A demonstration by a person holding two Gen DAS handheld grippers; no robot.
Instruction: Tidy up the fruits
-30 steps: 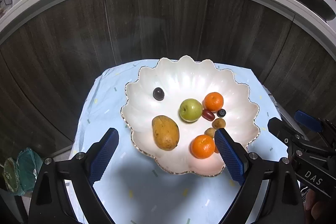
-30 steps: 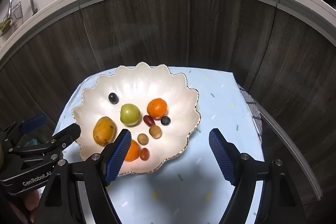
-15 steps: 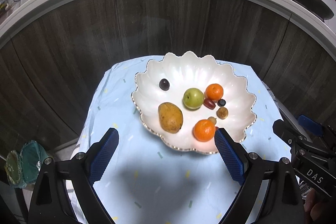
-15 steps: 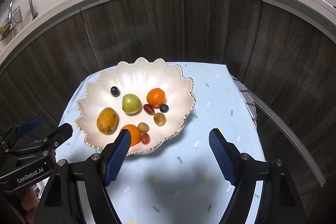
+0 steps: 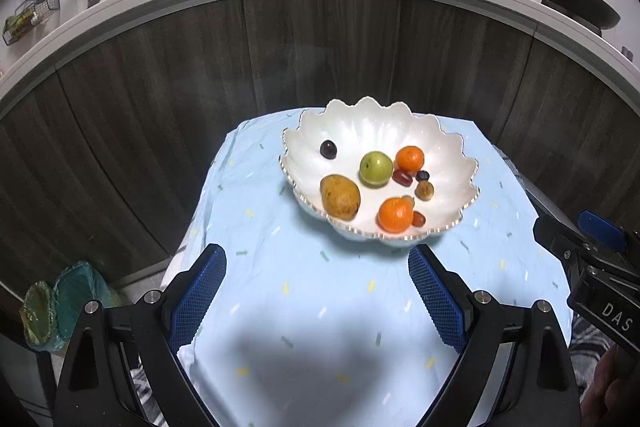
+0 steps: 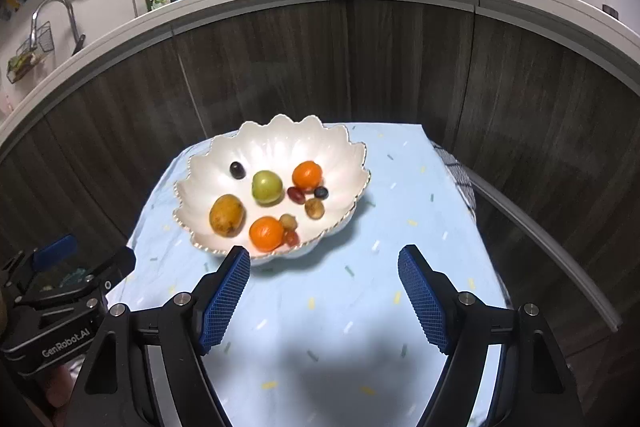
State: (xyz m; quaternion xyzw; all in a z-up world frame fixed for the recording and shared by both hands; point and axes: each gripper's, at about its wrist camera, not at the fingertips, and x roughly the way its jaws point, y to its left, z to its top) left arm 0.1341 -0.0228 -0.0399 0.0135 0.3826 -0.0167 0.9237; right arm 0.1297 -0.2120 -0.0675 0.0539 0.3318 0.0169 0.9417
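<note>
Both hand-held grippers, left (image 5: 316, 291) and right (image 6: 324, 291), spread wide, holding nothing, over the blue surface (image 5: 320, 307). Scalloped bowl (image 5: 448, 147) holds 2 oranges, mango (image 5: 340, 197), green apple (image 5: 376, 167)

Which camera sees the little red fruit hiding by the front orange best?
The right wrist view. There the small red fruit sits in the open beside the front orange, near the bowl's rim. In the left wrist view the orange covers part of it, so only a sliver shows.
</note>
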